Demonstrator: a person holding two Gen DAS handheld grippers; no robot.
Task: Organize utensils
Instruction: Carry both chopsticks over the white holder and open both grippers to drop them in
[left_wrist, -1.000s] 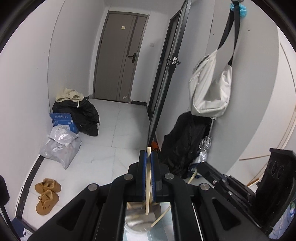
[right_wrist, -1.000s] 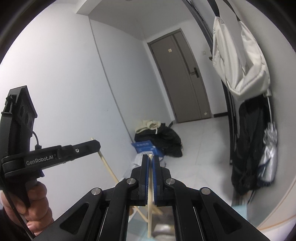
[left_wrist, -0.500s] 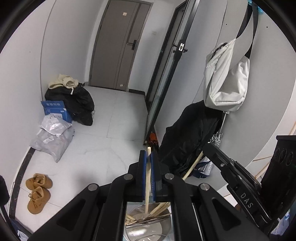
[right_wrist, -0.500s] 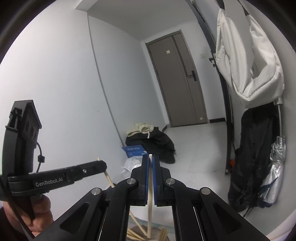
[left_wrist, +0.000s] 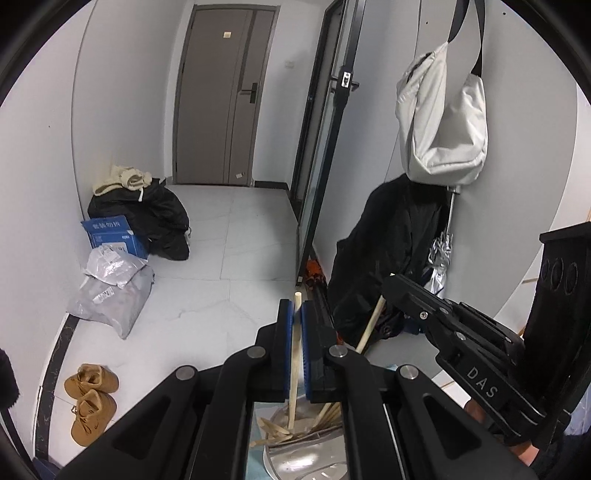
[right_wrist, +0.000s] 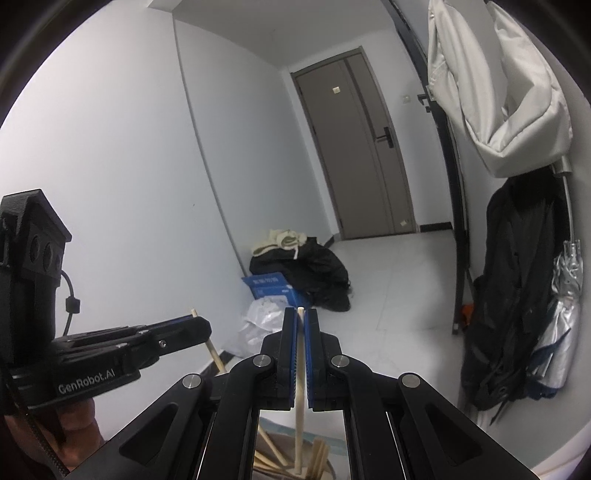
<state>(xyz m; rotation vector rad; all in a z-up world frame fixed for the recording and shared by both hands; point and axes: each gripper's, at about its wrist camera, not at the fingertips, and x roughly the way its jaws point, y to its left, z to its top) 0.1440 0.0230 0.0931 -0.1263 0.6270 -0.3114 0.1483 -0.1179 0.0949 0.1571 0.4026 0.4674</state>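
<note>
My left gripper (left_wrist: 296, 314) is shut on a wooden chopstick (left_wrist: 293, 373) that points down into a shiny metal holder (left_wrist: 295, 446) with several wooden utensils in it. My right gripper (right_wrist: 301, 319) is shut on another wooden chopstick (right_wrist: 299, 413), whose lower end stands among the utensils in the same holder (right_wrist: 295, 469). In the left wrist view the right gripper (left_wrist: 384, 291) comes in from the right with its chopstick (left_wrist: 369, 325). In the right wrist view the left gripper (right_wrist: 205, 326) comes in from the left with its chopstick (right_wrist: 216, 356).
A grey door (left_wrist: 221, 96) stands at the far end of a white tiled hallway. Black bags, a blue box (left_wrist: 110, 236) and grey parcels lie along the left wall, with brown shoes (left_wrist: 90, 402) nearer. A white bag (left_wrist: 443, 125) and black coat (left_wrist: 388, 258) hang on the right.
Both grippers have come lower over the metal holder with their chopsticks. The holder and its utensils show more fully below the fingers.
</note>
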